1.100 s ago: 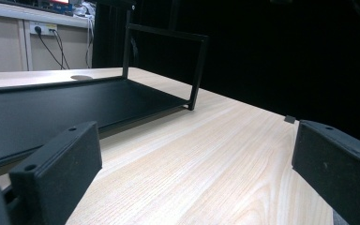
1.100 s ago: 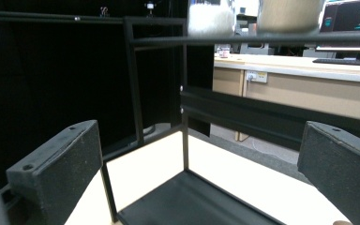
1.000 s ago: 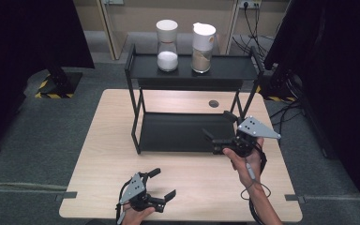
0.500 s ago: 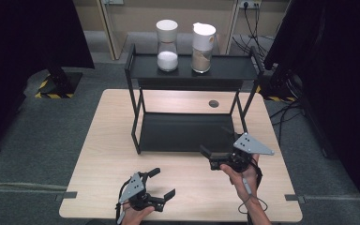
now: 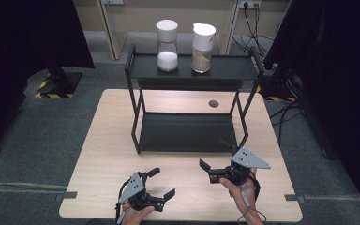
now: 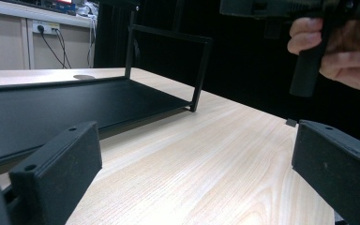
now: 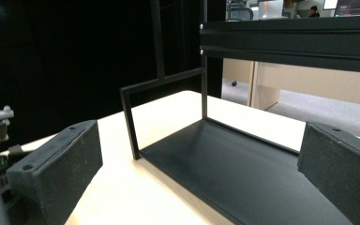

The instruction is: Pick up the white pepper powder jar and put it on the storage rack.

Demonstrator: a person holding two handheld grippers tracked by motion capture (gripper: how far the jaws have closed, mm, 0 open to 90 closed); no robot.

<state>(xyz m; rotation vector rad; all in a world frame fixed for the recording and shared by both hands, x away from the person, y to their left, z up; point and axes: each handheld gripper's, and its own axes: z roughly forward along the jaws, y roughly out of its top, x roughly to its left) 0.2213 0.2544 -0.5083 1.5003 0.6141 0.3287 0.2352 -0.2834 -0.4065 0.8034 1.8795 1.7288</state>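
Down at the bottom of the high view, both grippers sit over the pale wooden surface (image 5: 108, 140), each held in a hand. The left gripper (image 5: 157, 183) is at lower centre-left, its jaws spread wide and holding nothing; in the left gripper view the two black jaws stand far apart at the lower corners of the frame, with bare wood grain between them. The right gripper (image 5: 205, 169) is at lower centre-right, just in front of the near edge of the black rack (image 5: 187, 133), its grey plate on top and its jaws pointing toward the left of the frame. These jaws are also wide open and empty; in the right gripper view they frame the rack's lower shelf (image 7: 243, 164) and one of its thin upright posts. The two grippers are near each other but apart, neither touching the rack.

The rack stands in the middle of the frame, its lower shelf bare. On its top shelf, in the upper centre, stand two jars side by side: a jar with white filling (image 5: 167, 46) on the left and a jar with tan filling (image 5: 202, 42) on the right, both upright and well apart from the grippers. A small dark disc (image 5: 213, 103) lies on the surface behind the rack's lower shelf.
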